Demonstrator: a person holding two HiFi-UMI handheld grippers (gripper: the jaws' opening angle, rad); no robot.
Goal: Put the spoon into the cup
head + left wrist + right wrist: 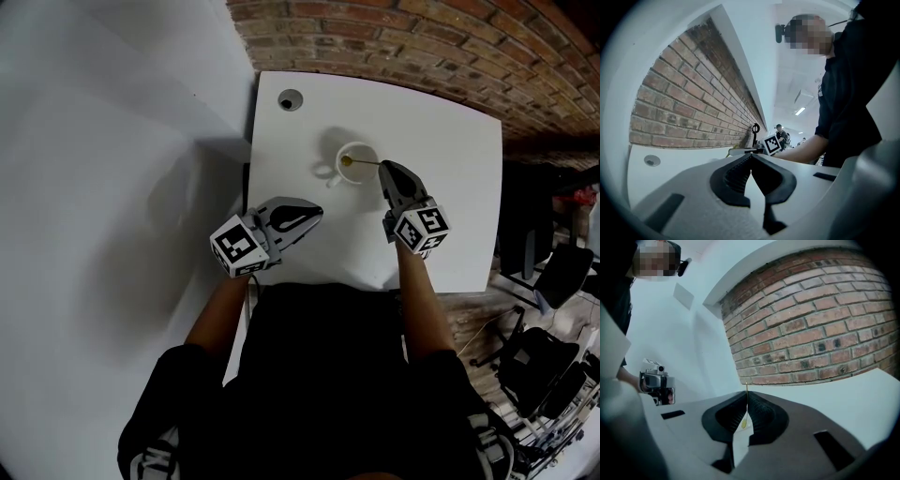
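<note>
My right gripper (385,170) is clamped on the far tip of the spoon's handle. The jaws are pressed together with only that thin stem between them. The spoon (362,163) reaches left from the jaws, and its small yellowish bowl hangs over the mouth of the cup (368,177), at or just inside the rim. I cannot tell whether it touches the bottom. The cup stands toward the far side of the white table (450,187), its handle pointing left.

I judge the spoon to be very light, stiff and slender. It needs hardly any force, but so narrow a handle could swivel or slip between the pads. Gripped at the very end, the bowl swings with each small tilt of my wrist. A hold nearer the middle would be steadier, though this end grip keeps my jaws clear of the rim. The cup looks light enough to tip if knocked.

My left gripper (317,212) rests near the table's left edge, jaws together, holding nothing.
</note>
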